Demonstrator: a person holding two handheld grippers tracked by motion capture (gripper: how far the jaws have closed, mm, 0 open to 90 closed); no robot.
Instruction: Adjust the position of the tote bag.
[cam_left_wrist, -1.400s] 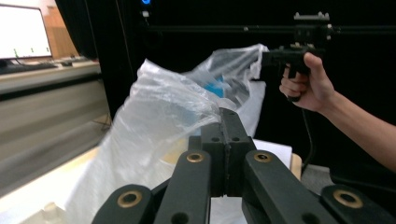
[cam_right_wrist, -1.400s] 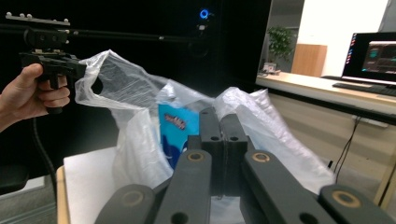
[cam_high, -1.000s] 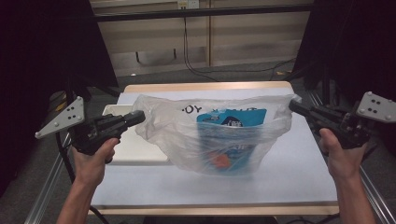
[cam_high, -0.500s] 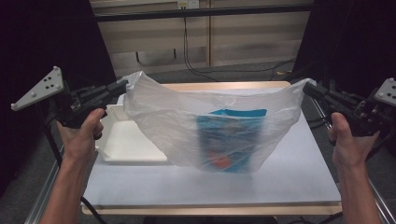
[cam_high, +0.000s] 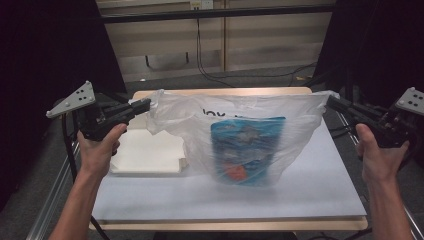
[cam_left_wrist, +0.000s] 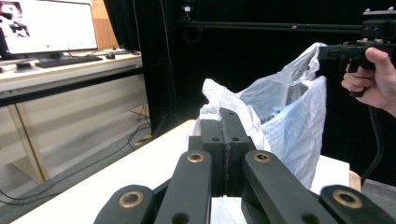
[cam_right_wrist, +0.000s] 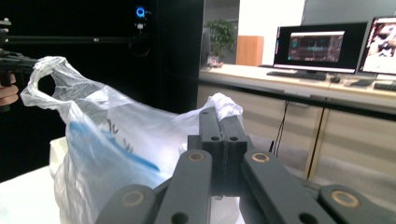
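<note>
Both tools pinch handles of the plastic bag (cam_high: 240, 125): the left tool (cam_high: 145, 104) clamps one, the right tool (cam_high: 331, 100) the other, the bag stretched between them above the bench (cam_high: 300, 190).

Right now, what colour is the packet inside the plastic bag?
Mostly blue, with an orange patch low down; the packet shows best through the clear bag in the high view.

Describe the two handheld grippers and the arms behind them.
Both the left gripper and right gripper are black, pistol-shaped tools with two flat jaws on brass-pinned links. Each carries a grey three-cornered plate dotted with holes and trails a black cable. The forearms are bare, without sleeves.
</note>
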